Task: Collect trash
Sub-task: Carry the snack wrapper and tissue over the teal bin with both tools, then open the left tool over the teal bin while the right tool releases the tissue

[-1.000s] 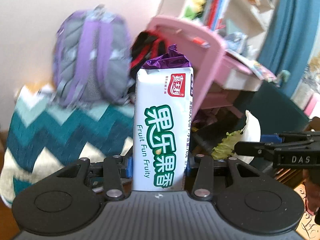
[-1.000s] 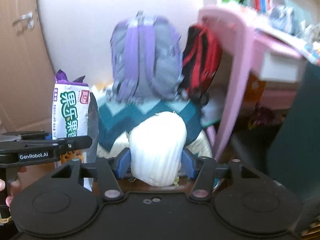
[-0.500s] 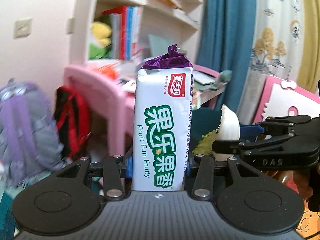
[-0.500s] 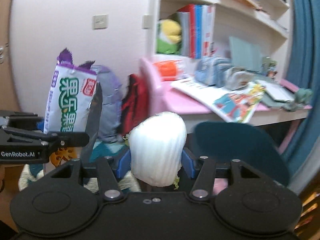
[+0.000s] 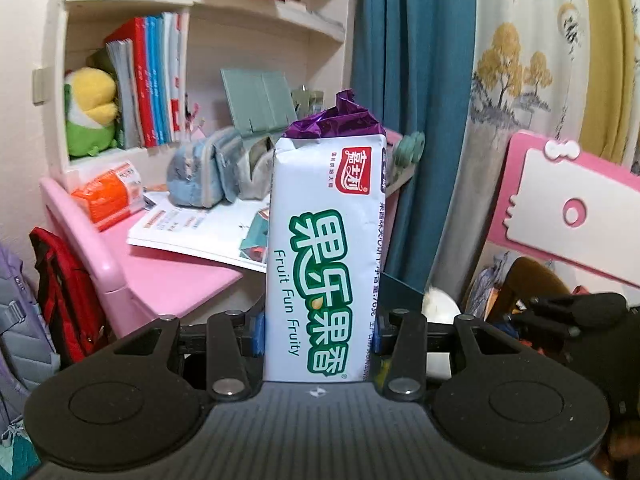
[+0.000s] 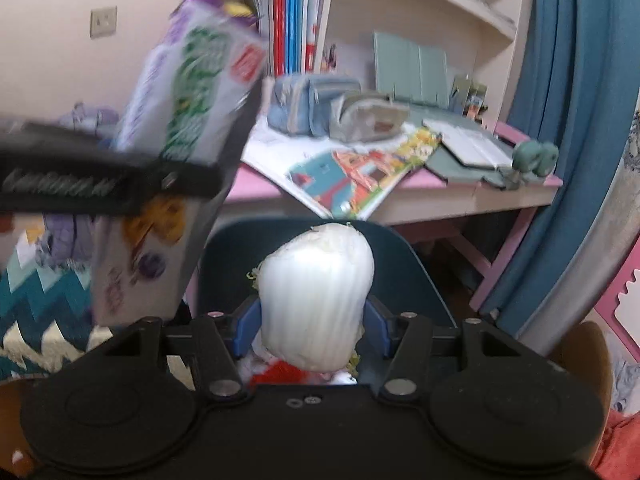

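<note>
My left gripper [image 5: 318, 334] is shut on a tall white snack wrapper [image 5: 326, 256] with green lettering and a torn purple top, held upright. My right gripper [image 6: 312, 330] is shut on a white cabbage stub [image 6: 318, 296], with a bit of green leaf at its edge. In the right wrist view the snack wrapper [image 6: 176, 128] and the left gripper's black body [image 6: 80, 184] appear blurred at the upper left. In the left wrist view the right gripper's black body [image 5: 576, 320] shows at the right, with a sliver of the cabbage stub [image 5: 438, 304] behind it.
A pink desk [image 5: 172, 276] carries open booklets, pencil cases [image 5: 208, 176] and an orange pack. Shelves with books [image 5: 152, 80] stand above it. A dark teal chair [image 6: 320, 240] is below the right gripper. Blue curtain [image 5: 412, 80], red bag [image 5: 68, 296], pink board [image 5: 576, 208], chevron rug [image 6: 36, 312].
Both grippers have swung right and upward, from the backpacks and rug toward the desk, shelves and curtain. Each keeps its hold. The left gripper now appears closer and blurred in the right wrist view.
</note>
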A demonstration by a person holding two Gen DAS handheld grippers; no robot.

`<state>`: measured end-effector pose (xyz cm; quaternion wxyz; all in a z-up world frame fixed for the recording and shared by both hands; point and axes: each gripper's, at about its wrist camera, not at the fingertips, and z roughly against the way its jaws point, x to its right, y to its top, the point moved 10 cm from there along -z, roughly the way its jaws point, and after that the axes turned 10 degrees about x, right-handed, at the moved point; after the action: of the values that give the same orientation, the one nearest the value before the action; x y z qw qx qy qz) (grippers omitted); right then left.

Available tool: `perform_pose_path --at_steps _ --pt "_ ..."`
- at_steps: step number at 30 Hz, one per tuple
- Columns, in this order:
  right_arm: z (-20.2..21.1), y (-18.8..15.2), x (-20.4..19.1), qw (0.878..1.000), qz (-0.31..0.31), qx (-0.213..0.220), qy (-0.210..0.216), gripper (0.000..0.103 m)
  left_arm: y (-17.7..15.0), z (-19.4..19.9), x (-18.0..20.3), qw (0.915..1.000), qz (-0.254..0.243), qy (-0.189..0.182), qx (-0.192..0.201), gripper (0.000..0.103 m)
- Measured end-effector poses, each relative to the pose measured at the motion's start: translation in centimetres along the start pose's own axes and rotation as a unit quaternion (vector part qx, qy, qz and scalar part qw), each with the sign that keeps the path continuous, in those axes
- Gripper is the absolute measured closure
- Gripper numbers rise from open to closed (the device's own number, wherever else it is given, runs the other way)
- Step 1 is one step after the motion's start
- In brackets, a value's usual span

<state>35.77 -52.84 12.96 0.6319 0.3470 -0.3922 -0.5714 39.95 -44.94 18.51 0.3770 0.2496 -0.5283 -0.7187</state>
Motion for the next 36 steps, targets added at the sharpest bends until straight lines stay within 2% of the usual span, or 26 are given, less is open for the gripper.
perform_pose_path --at_steps 5,10,14,17,19,21,23,24,30,36 --pt "-1.9 -1.4 0.8 0.999 0.018 -0.046 0.005 0.049 -1.4 -3.9 1.2 0.9996 -0.002 0.004 -0.029 0.059" --pt "-3.1 -2.3 0.6 0.997 0.04 -0.069 0.008 0.047 -3.6 -6.5 2.0 0.998 -0.01 0.002 -0.063 0.059" --pt "-3.9 -3.1 0.1 0.995 0.045 -0.086 0.015 0.045 -5.1 -7.9 2.3 0.9964 -0.02 0.007 -0.082 0.058" --pt "-4.4 -3.8 -0.1 0.994 0.051 -0.099 0.015 0.044 -6.0 -8.2 2.4 0.9956 -0.011 0.002 -0.093 0.058" --pt "-4.5 -4.2 0.0 0.993 0.051 -0.106 0.012 0.043 -6.5 -8.3 2.5 0.9952 -0.012 0.003 -0.097 0.055" --pt "-4.7 -4.5 0.2 0.993 0.047 -0.112 0.009 0.043 -7.1 -8.6 2.6 0.9946 -0.019 0.011 -0.102 0.042" --pt "-4.7 -4.5 0.5 0.993 0.036 -0.115 0.006 0.042 -7.4 -8.6 2.6 0.9946 -0.021 0.016 -0.1 0.033" --pt "-4.6 -4.4 0.6 0.993 0.035 -0.114 0.006 0.042 -7.5 -8.5 2.6 0.9949 -0.02 0.018 -0.097 0.032" --pt "-4.0 -4.6 0.7 0.992 0.044 -0.119 0.009 0.041 -7.0 -6.9 2.8 0.9962 -0.019 0.009 -0.084 0.03" --pt "-4.0 -4.5 0.7 0.993 0.025 -0.119 0.011 0.041 -5.9 -3.6 1.6 0.998 -0.005 0.01 -0.063 0.027"
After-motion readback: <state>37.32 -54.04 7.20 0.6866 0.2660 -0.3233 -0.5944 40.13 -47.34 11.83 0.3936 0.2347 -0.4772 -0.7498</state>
